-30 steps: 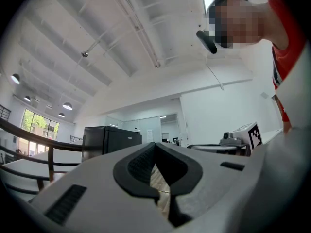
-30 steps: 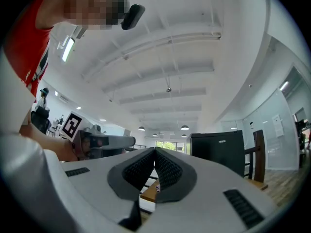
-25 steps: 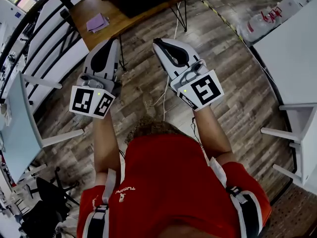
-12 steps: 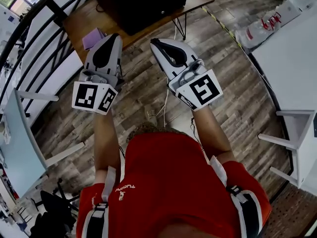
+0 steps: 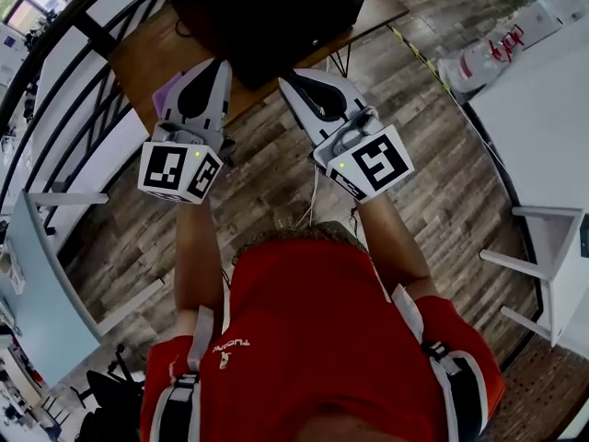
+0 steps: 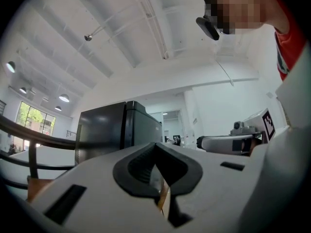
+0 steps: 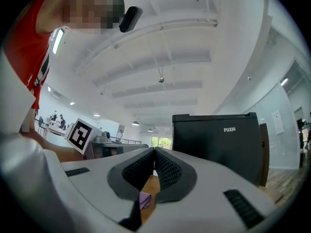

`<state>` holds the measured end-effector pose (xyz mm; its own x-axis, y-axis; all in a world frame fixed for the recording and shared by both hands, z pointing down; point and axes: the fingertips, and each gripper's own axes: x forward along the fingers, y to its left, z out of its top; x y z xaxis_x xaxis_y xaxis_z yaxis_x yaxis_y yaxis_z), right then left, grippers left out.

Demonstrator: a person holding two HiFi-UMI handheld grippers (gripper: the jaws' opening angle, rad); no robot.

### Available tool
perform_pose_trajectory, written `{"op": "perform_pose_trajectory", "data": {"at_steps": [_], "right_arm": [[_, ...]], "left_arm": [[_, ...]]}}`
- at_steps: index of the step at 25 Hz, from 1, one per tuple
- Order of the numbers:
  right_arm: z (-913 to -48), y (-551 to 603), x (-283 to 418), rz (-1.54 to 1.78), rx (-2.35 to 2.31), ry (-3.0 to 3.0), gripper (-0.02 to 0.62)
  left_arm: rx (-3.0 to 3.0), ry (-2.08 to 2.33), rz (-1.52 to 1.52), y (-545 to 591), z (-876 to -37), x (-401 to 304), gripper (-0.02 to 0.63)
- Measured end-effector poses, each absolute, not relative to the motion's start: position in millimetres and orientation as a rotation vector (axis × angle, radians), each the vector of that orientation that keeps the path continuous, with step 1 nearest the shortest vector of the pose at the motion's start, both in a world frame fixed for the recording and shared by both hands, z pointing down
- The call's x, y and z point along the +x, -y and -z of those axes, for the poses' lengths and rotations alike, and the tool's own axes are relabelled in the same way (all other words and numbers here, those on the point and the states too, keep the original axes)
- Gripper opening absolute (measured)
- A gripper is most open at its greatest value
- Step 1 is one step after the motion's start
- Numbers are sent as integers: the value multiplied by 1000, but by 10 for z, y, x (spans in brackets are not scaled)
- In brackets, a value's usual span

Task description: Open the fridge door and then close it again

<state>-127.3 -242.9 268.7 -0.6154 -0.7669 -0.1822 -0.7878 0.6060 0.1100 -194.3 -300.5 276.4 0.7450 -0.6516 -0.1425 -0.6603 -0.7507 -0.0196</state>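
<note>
left tongs (image 5: 219,64): jaws closed tip to tip with nothing gripped. In the left gripper view (image 6: 155,145) the dark pads meet at a point, and only worktop wood shows through the slit below them.
right tongs (image 5: 288,77): jaws also pressed together and empty. The right gripper view (image 7: 154,150) shows the ribbed pads meeting at the tip.
pose of the pair: both are held out in front of the person, side by side and a little apart, aimed roughly level toward the fridge. Each marker cube faces back toward the person's chest.
fridge (image 5: 267,7): a black cabinet straight ahead of both tongs and just beyond their tips, touched by neither. It lies ahead and slightly left in the left gripper view (image 6: 116,130), and ahead and to the right in the right gripper view (image 7: 216,140), where its front carries white lettering. The door looks shut against the body.
worktop (image 5: 138,58): a brown wooden surface on thin dark legs that carries the fridge. Its near edge passes under the tips of both tongs.
purple item (image 5: 164,95): lies flat on the worktop just outside the left tongs. It also shows low through the slit of the right tongs (image 7: 144,199). Whether it is cloth or paper cannot be told.
floor (image 5: 267,187): wood planks beneath both tongs, with a thin pale cable (image 5: 311,196) trailing between them.
white table (image 5: 543,109): well off to the outer side of the right tongs.
person: wears a red shirt (image 5: 313,330), with bare forearms reaching to both tongs.
</note>
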Motion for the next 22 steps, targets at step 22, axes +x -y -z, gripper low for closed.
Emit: {"op": "perform_pose_trajectory", "data": {"at_steps": [22], "right_arm": [[-2886,2963,-884,-224,-1299,-2761,26]], "left_arm": [[-2835,-1232,-100,3981,-3041,-1706,116]]}}
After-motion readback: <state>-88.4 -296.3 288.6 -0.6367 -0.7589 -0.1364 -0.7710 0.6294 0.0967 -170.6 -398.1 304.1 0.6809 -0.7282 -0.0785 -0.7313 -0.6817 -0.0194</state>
